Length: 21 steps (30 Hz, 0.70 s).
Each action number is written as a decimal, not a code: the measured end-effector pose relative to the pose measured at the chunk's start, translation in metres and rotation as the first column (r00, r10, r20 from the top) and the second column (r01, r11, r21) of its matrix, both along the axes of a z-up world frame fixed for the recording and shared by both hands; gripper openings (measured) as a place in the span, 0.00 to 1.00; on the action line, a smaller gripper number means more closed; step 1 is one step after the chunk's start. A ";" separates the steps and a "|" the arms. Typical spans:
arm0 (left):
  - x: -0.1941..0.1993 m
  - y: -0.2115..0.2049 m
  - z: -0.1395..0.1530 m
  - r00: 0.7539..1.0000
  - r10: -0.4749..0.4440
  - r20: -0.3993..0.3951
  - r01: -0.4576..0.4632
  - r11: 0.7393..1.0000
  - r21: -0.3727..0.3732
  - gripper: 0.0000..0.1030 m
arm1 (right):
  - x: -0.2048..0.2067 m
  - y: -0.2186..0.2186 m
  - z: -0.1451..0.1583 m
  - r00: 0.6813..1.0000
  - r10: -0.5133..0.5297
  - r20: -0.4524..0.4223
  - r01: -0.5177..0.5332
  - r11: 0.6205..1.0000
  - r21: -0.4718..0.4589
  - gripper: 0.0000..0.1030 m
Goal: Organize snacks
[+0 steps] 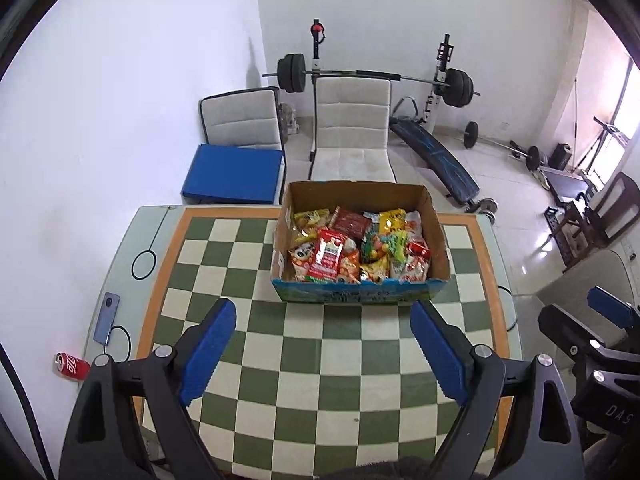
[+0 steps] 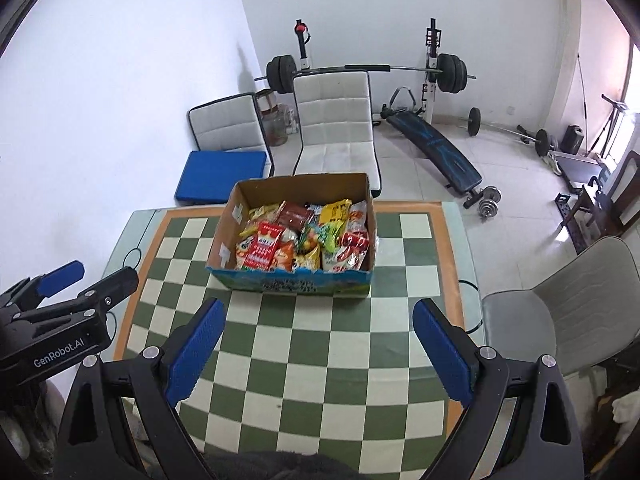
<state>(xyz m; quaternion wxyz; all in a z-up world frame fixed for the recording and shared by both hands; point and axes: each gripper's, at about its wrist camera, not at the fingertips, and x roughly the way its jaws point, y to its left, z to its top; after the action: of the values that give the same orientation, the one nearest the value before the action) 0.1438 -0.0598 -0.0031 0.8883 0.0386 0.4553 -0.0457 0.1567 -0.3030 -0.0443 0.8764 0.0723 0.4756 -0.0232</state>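
Red soda can lies on its side at far left, off the table edge, w/ a blue phone just right of it on the glass rim, cable attached. Green-and-cream checkered table fills the near centre. Left gripper hovers above the near part of the board, blue pads spread wide, released, nothing between them. Cardboard box sits at the far-centre of the table, open-topped, blue printed band on its near wall; it is filled w/ snack packets, approx. all in one heap: red, yellow, orange & green wrappers, individual labels too small to read. Right gripper hangs to the right of the left one at similar height, pads likewise apart, released & empty; box lies beyond & between its fingers, well apart from them. Far side, beyond table: blue cushion, two white chairs, barbell rack, sit-up bench. Grey chair stands at near right, beside the table.
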 end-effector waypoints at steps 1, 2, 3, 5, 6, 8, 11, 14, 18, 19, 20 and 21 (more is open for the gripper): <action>0.004 0.000 -0.001 1.000 0.005 0.003 -0.005 1.000 0.003 0.86 | 0.003 0.000 -0.001 1.000 -0.004 0.004 0.004 1.000 -0.003 0.94; 0.007 0.000 -0.002 1.000 0.012 0.007 -0.012 1.000 0.002 0.86 | 0.006 -0.001 -0.002 1.000 -0.008 0.004 0.008 1.000 -0.005 0.94; 0.008 0.001 -0.003 1.000 0.016 0.009 -0.016 1.000 0.000 0.86 | 0.009 -0.002 -0.004 1.000 -0.011 0.006 0.011 1.000 -0.005 0.94; 0.013 0.002 -0.005 1.000 0.023 0.013 -0.023 1.000 -0.006 0.86 | 0.016 -0.004 -0.006 1.000 -0.018 0.009 0.018 1.000 -0.009 0.94; 0.015 0.003 -0.006 0.999 0.030 0.016 -0.029 1.000 -0.004 0.86 | 0.020 -0.005 -0.007 1.000 -0.020 0.012 0.020 1.000 -0.008 0.94; 0.020 0.004 -0.008 0.999 0.036 0.015 -0.036 0.999 -0.008 0.86 | 0.026 -0.005 -0.008 1.000 -0.024 0.018 0.024 0.999 -0.025 0.94; 0.026 0.003 -0.012 0.999 0.042 0.014 -0.042 0.999 -0.006 0.86 | 0.036 -0.009 -0.013 0.999 -0.036 0.019 0.037 0.999 -0.023 0.94; 0.031 0.001 -0.017 0.999 0.042 0.010 -0.042 0.999 0.008 0.86 | 0.044 -0.011 -0.017 0.999 -0.047 0.022 0.048 0.999 -0.025 0.94; 0.036 0.001 -0.025 0.999 0.047 -0.002 -0.047 0.999 0.015 0.86 | 0.054 -0.014 -0.024 0.998 -0.059 0.016 0.060 0.998 -0.020 0.94; 0.037 0.001 -0.027 0.999 0.047 -0.004 -0.047 0.999 0.018 0.86 | 0.056 -0.015 -0.026 0.998 -0.062 0.016 0.062 0.998 -0.018 0.94; 0.039 0.000 -0.029 0.999 0.045 -0.008 -0.045 0.999 0.017 0.86 | 0.057 -0.015 -0.028 0.998 -0.065 0.015 0.065 0.998 -0.024 0.94; 0.040 0.000 -0.031 0.999 0.045 -0.011 -0.045 0.999 0.016 0.86 | 0.058 -0.015 -0.030 0.998 -0.066 0.010 0.066 0.998 -0.022 0.94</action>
<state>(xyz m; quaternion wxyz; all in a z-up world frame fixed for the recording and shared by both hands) 0.1839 -0.0595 -0.0338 0.8863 0.0349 0.4612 -0.0224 0.2150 -0.3182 -0.0745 0.8782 0.0784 0.4683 -0.0573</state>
